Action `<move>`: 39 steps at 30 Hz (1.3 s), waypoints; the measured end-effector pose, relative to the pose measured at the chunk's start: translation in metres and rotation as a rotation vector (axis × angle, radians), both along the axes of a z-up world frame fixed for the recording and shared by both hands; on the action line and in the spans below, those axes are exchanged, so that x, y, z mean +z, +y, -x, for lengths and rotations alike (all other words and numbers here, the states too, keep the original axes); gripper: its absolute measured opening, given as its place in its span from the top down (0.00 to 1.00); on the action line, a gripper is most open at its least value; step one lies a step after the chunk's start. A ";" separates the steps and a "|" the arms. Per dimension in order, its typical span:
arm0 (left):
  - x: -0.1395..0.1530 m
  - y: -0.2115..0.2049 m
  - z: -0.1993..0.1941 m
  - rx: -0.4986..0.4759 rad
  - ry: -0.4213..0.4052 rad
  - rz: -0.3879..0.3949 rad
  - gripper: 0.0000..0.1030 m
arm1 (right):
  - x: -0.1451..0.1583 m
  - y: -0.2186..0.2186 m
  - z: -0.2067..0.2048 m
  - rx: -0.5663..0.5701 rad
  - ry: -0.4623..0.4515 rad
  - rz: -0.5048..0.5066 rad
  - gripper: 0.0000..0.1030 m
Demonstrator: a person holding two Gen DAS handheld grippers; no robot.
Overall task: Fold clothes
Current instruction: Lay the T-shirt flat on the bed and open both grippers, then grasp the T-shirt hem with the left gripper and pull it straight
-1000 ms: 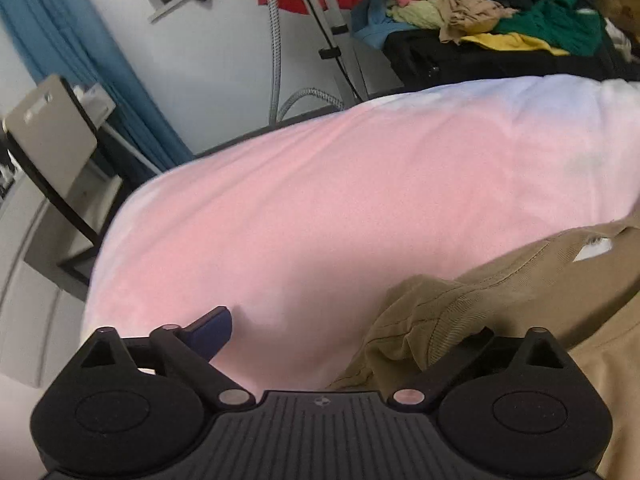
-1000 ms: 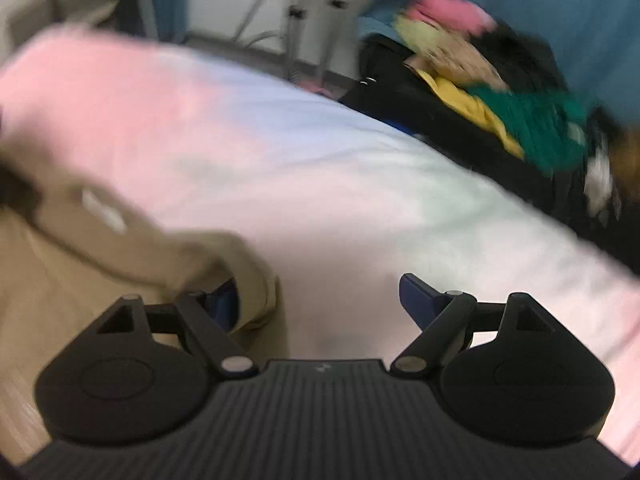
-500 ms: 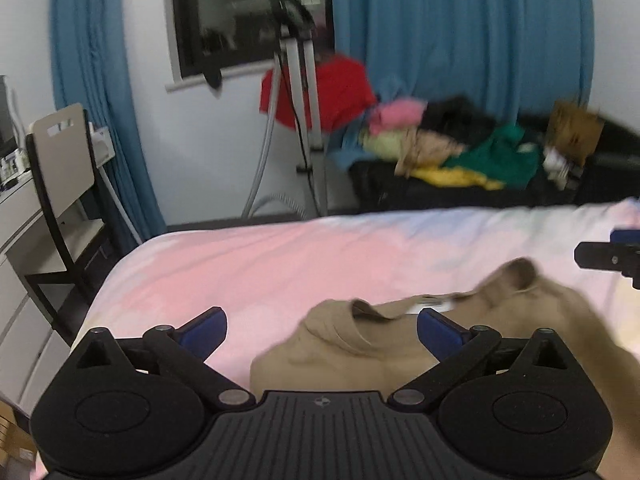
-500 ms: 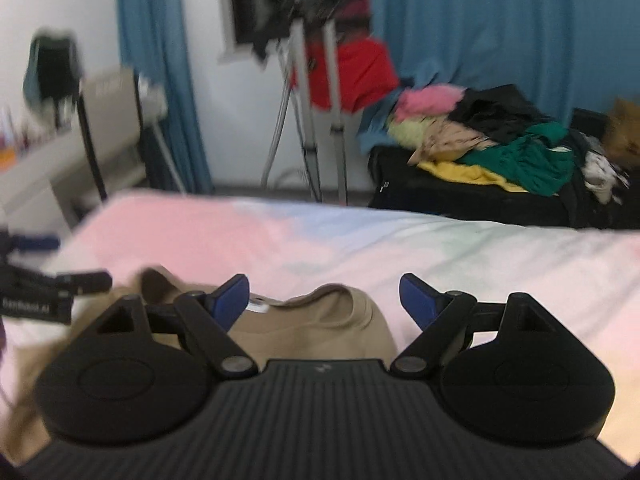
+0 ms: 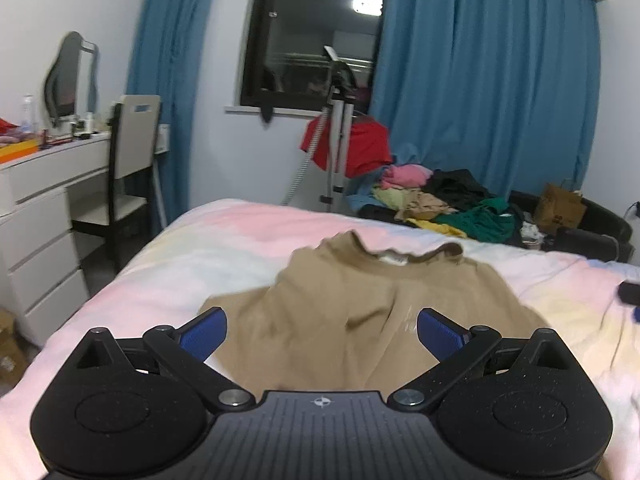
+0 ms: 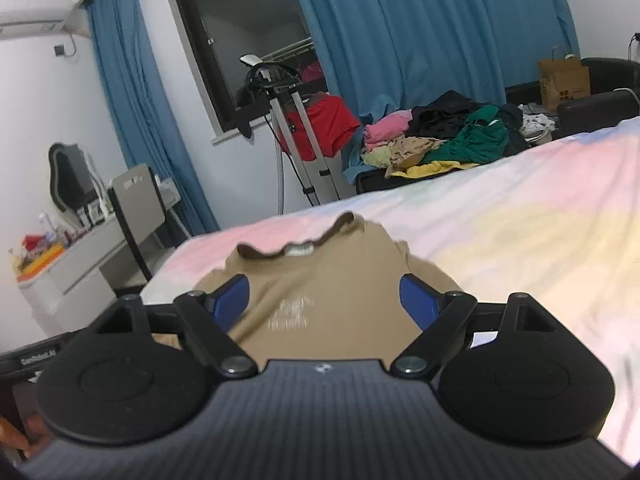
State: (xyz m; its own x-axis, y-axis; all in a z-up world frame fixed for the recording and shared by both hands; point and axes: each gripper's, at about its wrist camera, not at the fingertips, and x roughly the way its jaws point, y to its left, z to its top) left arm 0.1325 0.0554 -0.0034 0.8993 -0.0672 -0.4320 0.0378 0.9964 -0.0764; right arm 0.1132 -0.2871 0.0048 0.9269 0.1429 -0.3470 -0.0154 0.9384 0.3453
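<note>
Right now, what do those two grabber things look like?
Both look alike. The left gripper and right gripper each have a ribbed black body with round black discs, a small round emblem, silver pivot screws, angled black links and two blue fingers.

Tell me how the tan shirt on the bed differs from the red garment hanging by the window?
The tan shirt lies spread on the bed, collar toward the window; the red garment hangs on a stand. The tan shirt is close under both sets of open jaws; the red one is far off. Neither is folded.
</note>
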 end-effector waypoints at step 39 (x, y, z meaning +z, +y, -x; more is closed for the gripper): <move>0.028 0.112 -0.269 0.472 0.101 -0.216 0.97 | -0.073 -0.025 -0.067 -0.102 0.105 -0.073 0.19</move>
State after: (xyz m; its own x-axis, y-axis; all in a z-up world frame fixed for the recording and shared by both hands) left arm 0.4011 0.1670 0.0247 0.7634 0.4355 -0.4770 -0.4162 0.8964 0.1524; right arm 0.1797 -0.3120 -0.0677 0.8970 0.0787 -0.4350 0.1182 0.9055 0.4075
